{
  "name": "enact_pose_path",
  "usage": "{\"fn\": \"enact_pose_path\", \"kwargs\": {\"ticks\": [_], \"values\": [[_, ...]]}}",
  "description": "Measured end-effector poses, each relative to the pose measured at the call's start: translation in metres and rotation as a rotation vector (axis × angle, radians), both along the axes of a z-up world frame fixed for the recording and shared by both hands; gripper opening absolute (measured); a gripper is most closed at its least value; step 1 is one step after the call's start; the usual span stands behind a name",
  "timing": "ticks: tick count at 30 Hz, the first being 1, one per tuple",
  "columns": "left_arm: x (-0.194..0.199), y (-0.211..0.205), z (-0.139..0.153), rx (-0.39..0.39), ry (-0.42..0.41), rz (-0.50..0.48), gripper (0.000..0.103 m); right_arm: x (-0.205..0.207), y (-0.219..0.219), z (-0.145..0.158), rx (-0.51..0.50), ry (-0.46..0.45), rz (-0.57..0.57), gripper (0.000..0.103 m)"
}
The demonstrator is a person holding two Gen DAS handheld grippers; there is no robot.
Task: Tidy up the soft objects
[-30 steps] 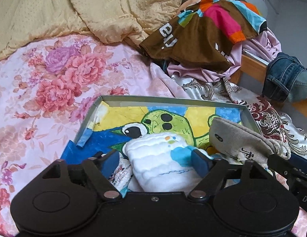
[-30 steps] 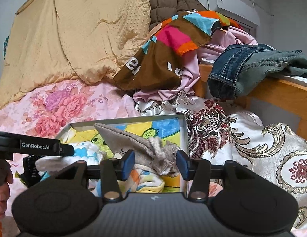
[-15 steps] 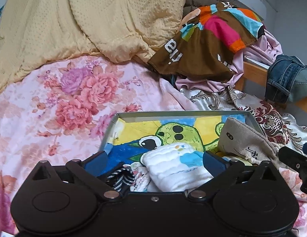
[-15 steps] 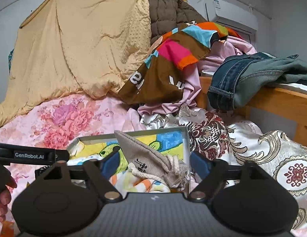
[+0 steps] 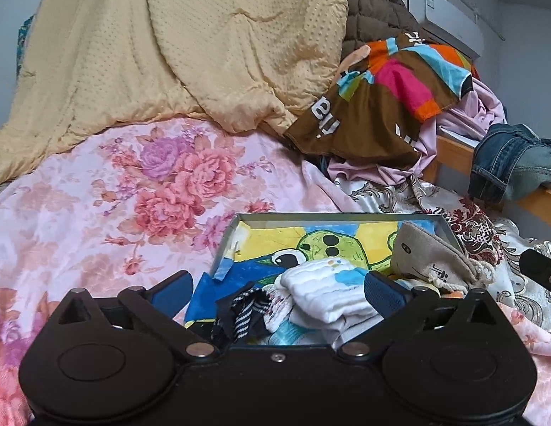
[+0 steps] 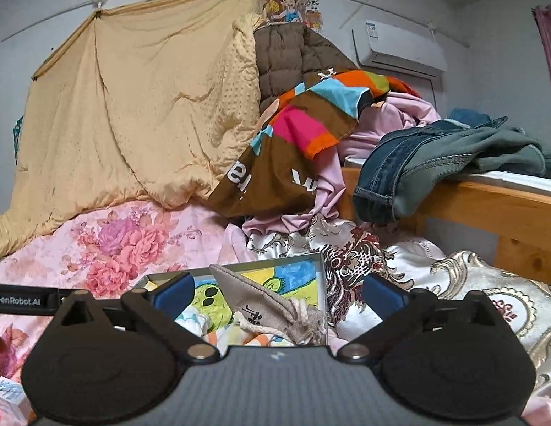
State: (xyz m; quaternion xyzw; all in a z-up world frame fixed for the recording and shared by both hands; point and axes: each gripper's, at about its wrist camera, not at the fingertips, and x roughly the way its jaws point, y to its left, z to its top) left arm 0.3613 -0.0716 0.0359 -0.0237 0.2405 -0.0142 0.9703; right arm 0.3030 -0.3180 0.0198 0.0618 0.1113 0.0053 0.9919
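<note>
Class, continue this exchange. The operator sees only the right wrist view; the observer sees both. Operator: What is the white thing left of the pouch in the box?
Observer: A folded white padded cloth with blue patches, lying in the box.
Operator: Anything beside it?
Observer: A black-and-white striped piece, just left of the cloth.
Operator: Is the left hand-held gripper holding anything?
Observer: No, its jaws stand wide open, gripping nothing.

walls: pale grey [image 6: 488, 35] | air conditioner [image 6: 399, 49] high | wooden bed frame [image 6: 488, 209] right
</note>
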Motion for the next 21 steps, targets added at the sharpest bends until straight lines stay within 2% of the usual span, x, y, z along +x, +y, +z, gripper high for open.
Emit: {"fn": "enact_pose_path", "kwargs": {"ticks": [11, 21], "values": [[-0.044, -0.012, 0.012, 0.029, -0.042, 0.014, 0.102, -0.034, 0.002, 0.007, 0.003, -0.006, -0.007, 0.103], [-0.081, -0.016, 0.014, 0.010, -0.072, 0.037, 0.102, -0.065, 0.007, 0.012, -0.018, -0.016, -0.019, 0.103]]}}
